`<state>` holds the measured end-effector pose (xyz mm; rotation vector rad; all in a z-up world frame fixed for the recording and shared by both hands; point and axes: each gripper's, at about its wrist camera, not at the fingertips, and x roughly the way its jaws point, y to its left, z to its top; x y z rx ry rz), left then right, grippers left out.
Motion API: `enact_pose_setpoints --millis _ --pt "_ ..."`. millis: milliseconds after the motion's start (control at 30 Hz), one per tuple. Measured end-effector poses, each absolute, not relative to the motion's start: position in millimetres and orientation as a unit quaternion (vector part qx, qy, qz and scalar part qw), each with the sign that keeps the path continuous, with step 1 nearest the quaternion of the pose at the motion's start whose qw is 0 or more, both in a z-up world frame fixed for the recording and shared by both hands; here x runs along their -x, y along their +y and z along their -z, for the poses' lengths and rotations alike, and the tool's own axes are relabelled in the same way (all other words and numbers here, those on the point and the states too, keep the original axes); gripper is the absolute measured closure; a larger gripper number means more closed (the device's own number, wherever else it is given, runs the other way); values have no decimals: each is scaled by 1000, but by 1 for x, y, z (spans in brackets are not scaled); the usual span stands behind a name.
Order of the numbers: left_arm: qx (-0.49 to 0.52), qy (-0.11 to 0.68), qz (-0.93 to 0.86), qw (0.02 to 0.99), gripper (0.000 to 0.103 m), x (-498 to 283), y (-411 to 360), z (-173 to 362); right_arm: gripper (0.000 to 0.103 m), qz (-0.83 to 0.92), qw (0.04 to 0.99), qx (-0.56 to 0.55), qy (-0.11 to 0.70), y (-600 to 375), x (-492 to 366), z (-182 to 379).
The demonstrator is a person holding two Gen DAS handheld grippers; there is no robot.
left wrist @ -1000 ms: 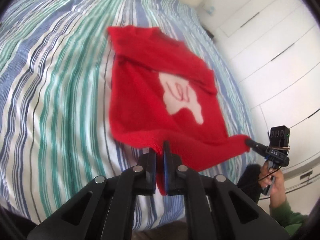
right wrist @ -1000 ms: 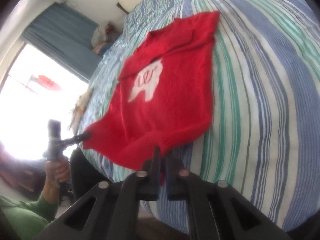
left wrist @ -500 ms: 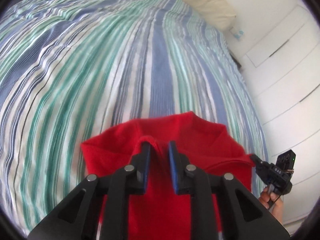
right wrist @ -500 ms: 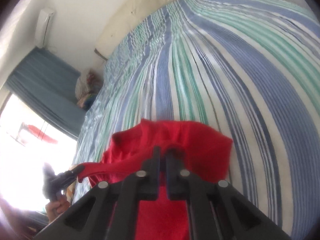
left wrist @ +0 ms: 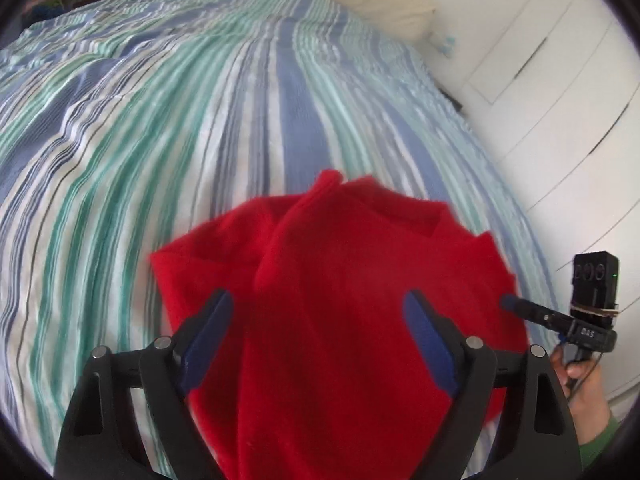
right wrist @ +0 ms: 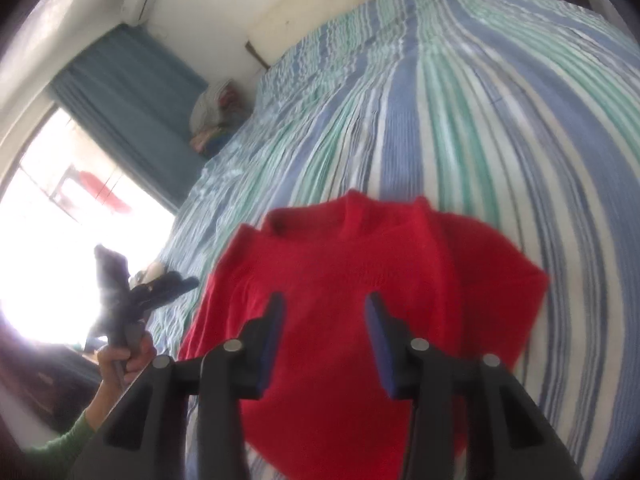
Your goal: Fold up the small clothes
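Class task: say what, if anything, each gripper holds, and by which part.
Nothing. The left gripper and right gripper are both open above the red sweater, which lies on the bed.

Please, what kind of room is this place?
Most likely a home bedroom: a bed with a striped cover, a pillow at its head, white wardrobe doors, and a curtained window.

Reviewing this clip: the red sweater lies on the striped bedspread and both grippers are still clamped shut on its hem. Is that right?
Not quite. The red sweater does lie on the striped bedspread, but neither gripper is clamped. The left wrist view shows the left gripper with its fingers spread wide over the cloth, and the right wrist view shows the right gripper open too.
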<state>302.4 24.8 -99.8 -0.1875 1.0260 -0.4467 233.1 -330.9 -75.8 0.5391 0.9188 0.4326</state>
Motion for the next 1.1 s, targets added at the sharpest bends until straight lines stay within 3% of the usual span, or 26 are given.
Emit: enact_pose_setpoints --millis 33,67,167,233,333,400,433,667,700,733,767,933,1100 --pt "81 502 176 843 22 -309 32 112 59 -202 834 -235 456 -320 -233 88" --pt "90 511 153 841 34 -314 45 119 59 -179 836 -203 477 -315 -232 101" --pt "149 500 134 842 29 -303 92 112 89 -114 856 -184 470 -342 -213 125" --pt "141 485 120 855 21 -285 106 98 89 -71 865 -207 451 -367 -192 119" --pt "147 466 150 859 16 -246 110 78 65 -30 879 -198 433 -384 -174 97" --pt "147 457 171 860 12 -220 107 68 30 -42 876 -231 422 -393 -165 88" --pt "142 452 177 863 11 -205 105 64 24 -44 873 -251 415 -396 -162 86" --pt "97 420 156 889 7 -159 101 77 23 -55 818 -334 466 -391 -191 128" --pt "90 422 145 891 7 -159 106 82 28 -61 818 -335 463 -388 -193 133" --pt "86 422 134 892 7 -159 111 86 57 -63 823 -319 465 -382 -198 133" --pt "89 424 125 893 7 -160 118 89 92 -56 824 -307 474 -378 -203 130" --pt "154 409 128 890 7 -164 145 83 93 -71 852 -294 428 -337 -216 62" --pt "165 384 115 901 7 -168 156 73 93 -148 853 -254 431 -231 -260 1"
